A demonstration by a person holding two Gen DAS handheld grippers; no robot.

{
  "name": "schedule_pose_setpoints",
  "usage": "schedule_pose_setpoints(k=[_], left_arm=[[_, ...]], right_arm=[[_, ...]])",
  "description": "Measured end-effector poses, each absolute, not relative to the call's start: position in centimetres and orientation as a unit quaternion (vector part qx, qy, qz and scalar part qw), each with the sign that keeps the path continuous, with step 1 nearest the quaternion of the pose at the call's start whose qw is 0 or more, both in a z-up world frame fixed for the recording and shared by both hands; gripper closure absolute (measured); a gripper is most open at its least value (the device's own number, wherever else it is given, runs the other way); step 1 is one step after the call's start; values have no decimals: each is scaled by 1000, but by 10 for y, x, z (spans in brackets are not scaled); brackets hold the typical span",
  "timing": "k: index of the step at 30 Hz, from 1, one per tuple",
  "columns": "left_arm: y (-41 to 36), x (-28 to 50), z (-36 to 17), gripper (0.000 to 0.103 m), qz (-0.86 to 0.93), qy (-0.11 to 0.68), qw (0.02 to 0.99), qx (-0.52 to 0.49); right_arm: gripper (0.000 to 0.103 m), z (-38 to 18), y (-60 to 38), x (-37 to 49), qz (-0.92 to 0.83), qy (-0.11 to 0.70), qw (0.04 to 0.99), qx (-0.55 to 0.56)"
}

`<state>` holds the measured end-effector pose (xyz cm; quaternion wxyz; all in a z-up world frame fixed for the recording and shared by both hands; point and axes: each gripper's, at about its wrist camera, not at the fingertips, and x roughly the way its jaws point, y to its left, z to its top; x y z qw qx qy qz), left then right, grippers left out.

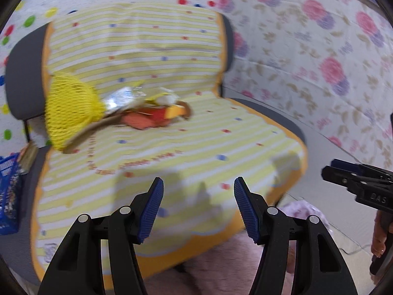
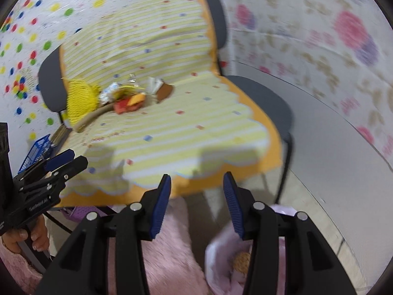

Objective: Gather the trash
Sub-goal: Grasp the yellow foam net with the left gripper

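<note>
Most of the collecting looks undone. The pile of trash [image 1: 137,108] lies at the back of the seat where it meets the backrest — well ahead of both pairs of jaws and off to their left, with a broad bare stretch of the striped cloth [image 1: 186,152] between.

The left gripper [image 1: 198,206] has its jaws standing well apart with nothing between the blue pads; under them is only cloth and the front edge of the chair [image 2: 265,93]. The right gripper [image 2: 197,202] is likewise open and empty, its jaws hanging over the chair's front edge. Neither touches any piece of the trash.

Below the right jaws sits a bin with a pale pink liner [image 2: 221,263], and something round and tan shows inside it, so some part of the task may be done, though I cannot tell what that thing is.

The pile itself is mixed and light-looking: a yellow net bag [image 1: 71,113] at its left end, crumpled silvery foil [image 1: 120,97], a red and orange wrapper [image 1: 152,119], a brown scrap [image 2: 165,91] at the right — all blurred, and overlapping one another. I judge that each piece is yet to be picked up and carried back to the bin.
</note>
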<state>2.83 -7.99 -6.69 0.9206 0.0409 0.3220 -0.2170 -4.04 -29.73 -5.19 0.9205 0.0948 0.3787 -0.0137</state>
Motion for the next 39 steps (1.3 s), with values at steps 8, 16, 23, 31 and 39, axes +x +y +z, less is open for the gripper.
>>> schedule_pose_setpoints(k=[8, 16, 23, 31, 39], left_arm=[[4, 99, -49, 23, -95, 305, 948, 16], [79, 187, -41, 23, -23, 297, 954, -18], [110, 256, -62, 13, -4, 329, 942, -63], [130, 293, -90, 13, -1, 346, 923, -169], [91, 267, -79, 58, -94, 344, 925, -128]], right_arm=[[31, -49, -259, 41, 36, 373, 925, 68], [31, -48, -241, 114, 59, 367, 927, 56], [31, -57, -234, 150, 71, 373, 923, 51], [30, -69, -237, 166, 86, 383, 918, 57], [30, -71, -246, 158, 83, 387, 916, 62]])
